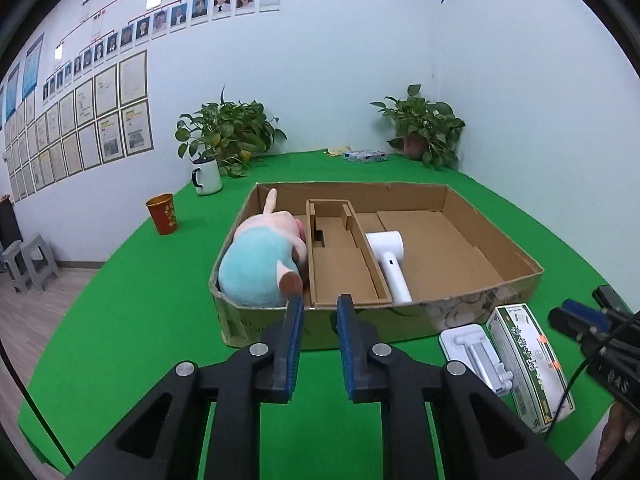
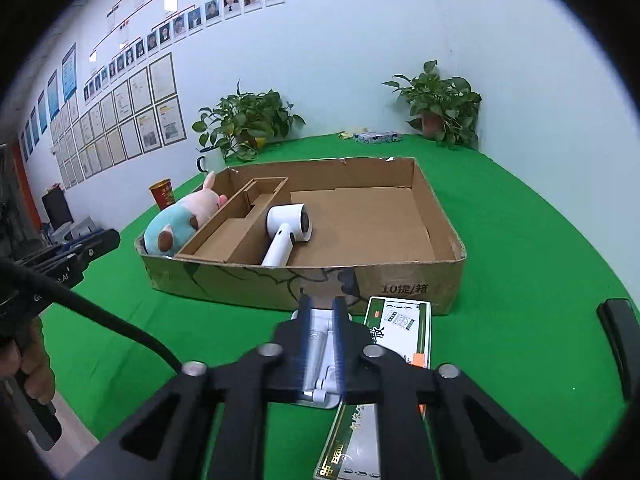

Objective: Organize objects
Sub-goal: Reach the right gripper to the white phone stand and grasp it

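Observation:
A shallow cardboard box [image 1: 496,216] [image 2: 444,216] sits on the green table. In it lie a plush pig [image 1: 260,260] [image 2: 180,220] at the left and a white hair dryer [image 1: 390,262] [image 2: 286,232] in the middle. In front of the box lie a white folding stand [image 1: 478,350] [image 2: 318,356] and a green-and-white carton [image 1: 528,360] [image 2: 400,328]. My left gripper [image 1: 318,306] is open and empty, just before the box's front wall. My right gripper [image 2: 322,308] is open, its fingers straddling the white stand from above.
A red cup [image 1: 162,214] [image 2: 162,194] and a white mug [image 1: 206,174] stand left of the box. Two potted plants [image 1: 230,132] [image 1: 422,128] and a small packet [image 1: 366,156] sit at the back by the wall. Grey stools [image 1: 28,264] stand on the floor at left.

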`<control>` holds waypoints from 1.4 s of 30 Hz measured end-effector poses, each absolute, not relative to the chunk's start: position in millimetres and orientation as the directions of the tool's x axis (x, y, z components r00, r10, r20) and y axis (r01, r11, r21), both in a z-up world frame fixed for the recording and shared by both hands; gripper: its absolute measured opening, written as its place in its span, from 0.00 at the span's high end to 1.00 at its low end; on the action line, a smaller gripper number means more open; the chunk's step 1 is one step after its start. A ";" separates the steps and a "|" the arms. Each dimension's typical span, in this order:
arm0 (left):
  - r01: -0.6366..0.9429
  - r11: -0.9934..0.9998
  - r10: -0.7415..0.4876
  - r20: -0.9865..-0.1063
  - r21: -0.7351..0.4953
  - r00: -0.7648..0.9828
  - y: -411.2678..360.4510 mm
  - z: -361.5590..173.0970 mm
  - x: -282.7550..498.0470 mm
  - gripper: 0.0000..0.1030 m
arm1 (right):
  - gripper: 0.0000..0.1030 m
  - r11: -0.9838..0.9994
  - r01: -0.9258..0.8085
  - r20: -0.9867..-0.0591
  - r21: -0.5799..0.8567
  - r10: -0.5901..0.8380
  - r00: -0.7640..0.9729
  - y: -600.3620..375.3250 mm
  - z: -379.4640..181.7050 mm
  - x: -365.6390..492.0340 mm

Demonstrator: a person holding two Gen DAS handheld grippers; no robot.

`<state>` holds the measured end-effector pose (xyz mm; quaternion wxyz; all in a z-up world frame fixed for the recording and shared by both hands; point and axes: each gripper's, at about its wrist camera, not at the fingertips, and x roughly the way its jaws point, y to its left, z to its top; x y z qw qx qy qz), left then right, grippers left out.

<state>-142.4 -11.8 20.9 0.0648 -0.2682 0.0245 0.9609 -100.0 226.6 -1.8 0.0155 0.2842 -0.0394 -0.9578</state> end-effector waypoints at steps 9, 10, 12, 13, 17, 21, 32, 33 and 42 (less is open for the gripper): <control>-0.142 -0.990 0.131 -0.514 -0.019 -0.847 -12.0 24.1 -141.1 0.01 | 0.06 -0.972 0.201 -0.513 0.122 -0.235 -0.826 200.7 -6.9 -80.4; -0.143 -0.990 0.133 -0.518 -0.022 -0.845 -12.1 22.3 -140.7 0.01 | 0.06 -0.964 0.237 -0.517 0.123 -0.266 -0.814 194.3 -9.9 -77.9; -0.154 -0.988 0.148 -0.529 -0.034 -0.836 -11.3 16.8 -139.1 0.01 | 0.06 -0.936 0.326 -0.537 0.136 -0.346 -0.769 180.9 -20.0 -72.5; -0.159 -0.987 0.155 -0.534 -0.039 -0.831 -10.8 14.4 -139.2 0.01 | 0.06 -0.926 0.351 -0.552 0.139 -0.367 -0.749 175.6 -25.5 -71.5; -0.176 -0.983 0.169 -0.560 -0.041 -0.811 -9.0 4.4 -141.8 0.01 | 0.06 -0.925 0.341 -0.602 0.169 -0.371 -0.707 172.2 -48.7 -69.4; -0.197 -0.978 0.199 -0.585 -0.067 -0.786 -6.6 -6.7 -144.9 0.01 | 0.06 -0.944 0.285 -0.663 0.168 -0.322 -0.675 185.1 -68.0 -68.1; -0.277 -0.950 0.305 -0.614 -0.143 -0.728 8.3 -23.2 -165.1 0.01 | 0.01 -0.988 0.142 -0.674 0.066 -0.149 -0.724 211.6 -58.2 -79.8; -0.281 -0.948 0.312 -0.616 -0.150 -0.724 8.9 -24.4 -168.0 0.01 | 0.01 -0.986 0.145 -0.672 0.077 -0.159 -0.723 208.6 -57.2 -84.3; -0.284 -0.949 0.303 -0.647 -0.137 -0.700 10.2 -39.1 -188.2 0.01 | 0.01 -0.996 0.077 -0.740 0.052 -0.090 -0.667 198.4 -69.8 -135.9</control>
